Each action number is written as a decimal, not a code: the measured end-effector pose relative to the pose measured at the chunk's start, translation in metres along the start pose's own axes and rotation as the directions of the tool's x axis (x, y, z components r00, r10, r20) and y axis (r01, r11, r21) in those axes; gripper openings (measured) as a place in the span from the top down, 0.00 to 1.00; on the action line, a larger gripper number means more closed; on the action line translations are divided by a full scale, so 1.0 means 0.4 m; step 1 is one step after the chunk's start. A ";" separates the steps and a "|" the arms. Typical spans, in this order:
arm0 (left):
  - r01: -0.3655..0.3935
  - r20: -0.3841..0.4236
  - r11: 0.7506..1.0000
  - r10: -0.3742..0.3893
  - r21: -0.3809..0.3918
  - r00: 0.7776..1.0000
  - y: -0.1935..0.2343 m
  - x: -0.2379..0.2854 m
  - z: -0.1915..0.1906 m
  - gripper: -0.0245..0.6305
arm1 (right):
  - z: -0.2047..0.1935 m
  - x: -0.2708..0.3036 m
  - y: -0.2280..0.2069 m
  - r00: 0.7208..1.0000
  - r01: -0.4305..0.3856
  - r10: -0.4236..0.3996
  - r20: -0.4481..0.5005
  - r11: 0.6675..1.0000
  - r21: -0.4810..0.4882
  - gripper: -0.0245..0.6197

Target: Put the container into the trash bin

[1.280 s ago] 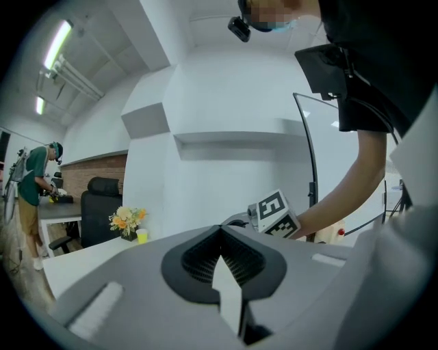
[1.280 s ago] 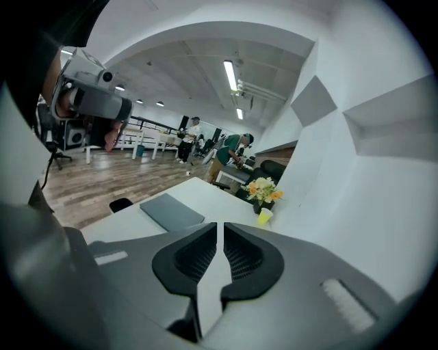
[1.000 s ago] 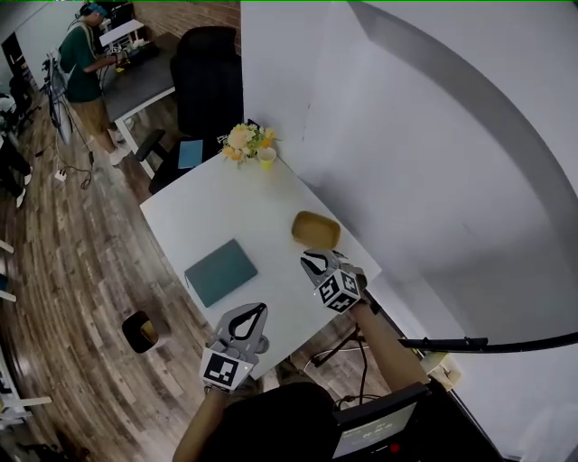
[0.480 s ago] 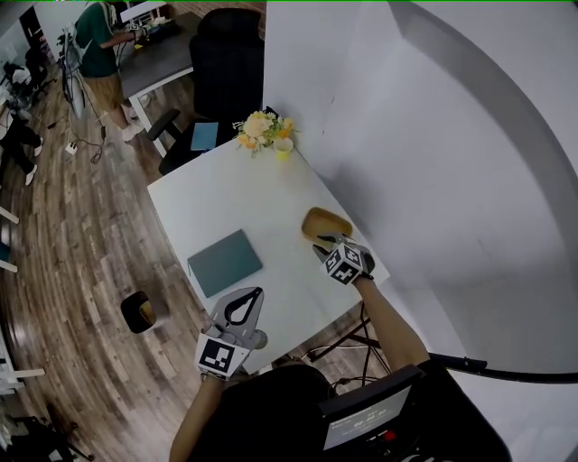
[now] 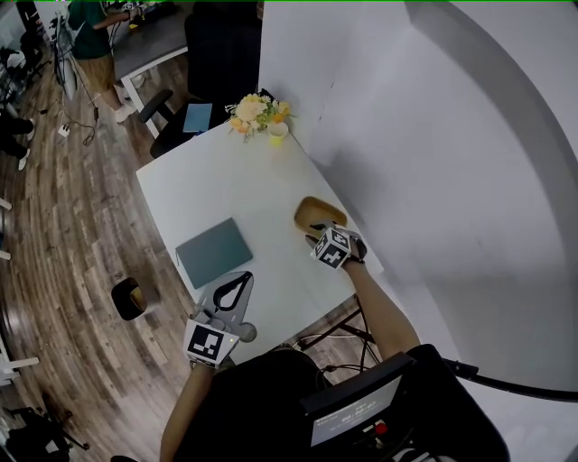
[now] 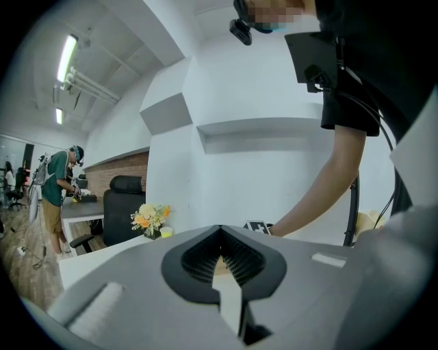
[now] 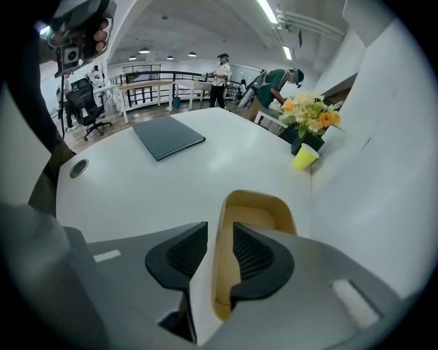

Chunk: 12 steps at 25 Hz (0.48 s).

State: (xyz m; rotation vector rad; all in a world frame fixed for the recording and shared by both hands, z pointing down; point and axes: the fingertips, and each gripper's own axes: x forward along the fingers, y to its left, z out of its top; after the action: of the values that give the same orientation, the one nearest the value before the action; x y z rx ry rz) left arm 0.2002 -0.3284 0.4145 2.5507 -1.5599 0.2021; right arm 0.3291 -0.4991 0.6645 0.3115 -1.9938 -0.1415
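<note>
A shallow tan container (image 5: pixel 318 213) lies on the white table (image 5: pixel 217 194) near its right edge. My right gripper (image 5: pixel 316 233) points steeply down at the container's near end. In the right gripper view the container's (image 7: pixel 254 213) left wall stands between the jaws of the right gripper (image 7: pixel 220 249); they are opening, with a gap on each side of the wall. My left gripper (image 5: pixel 233 291) hovers shut and empty over the table's near edge; in its own view the left gripper (image 6: pixel 220 254) points level across the table. A small dark trash bin (image 5: pixel 128 298) stands on the wooden floor to the left of the table.
A teal notebook (image 5: pixel 213 252) lies left of the container. Flowers (image 5: pixel 257 110) and a yellow cup (image 5: pixel 277 133) stand at the table's far corner by the white wall (image 5: pixel 406 162). A black chair (image 5: pixel 221 54) and a person (image 5: pixel 90 20) at another desk are beyond.
My right gripper has come down onto the container's near end, its jaws now astride the wall. The left gripper has drifted a little along the table's near edge.
</note>
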 end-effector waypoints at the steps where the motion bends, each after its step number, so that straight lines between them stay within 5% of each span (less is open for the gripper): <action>1: 0.001 -0.003 1.000 -0.001 0.000 1.000 0.003 0.006 -0.002 0.96 | -0.002 0.007 0.001 1.000 -0.007 0.007 -0.008 1.000 -0.003 0.76; 12: 0.003 0.004 1.000 -0.003 -0.003 1.000 0.040 0.041 0.007 0.96 | -0.044 0.063 0.025 0.995 -0.055 0.055 -0.077 0.998 -0.001 0.76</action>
State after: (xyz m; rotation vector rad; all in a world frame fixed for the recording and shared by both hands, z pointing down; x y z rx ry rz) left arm 0.1935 -0.3505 0.4157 2.5523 -1.5567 0.1942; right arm 0.3334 -0.4957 0.6965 0.2561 -1.9236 -0.0957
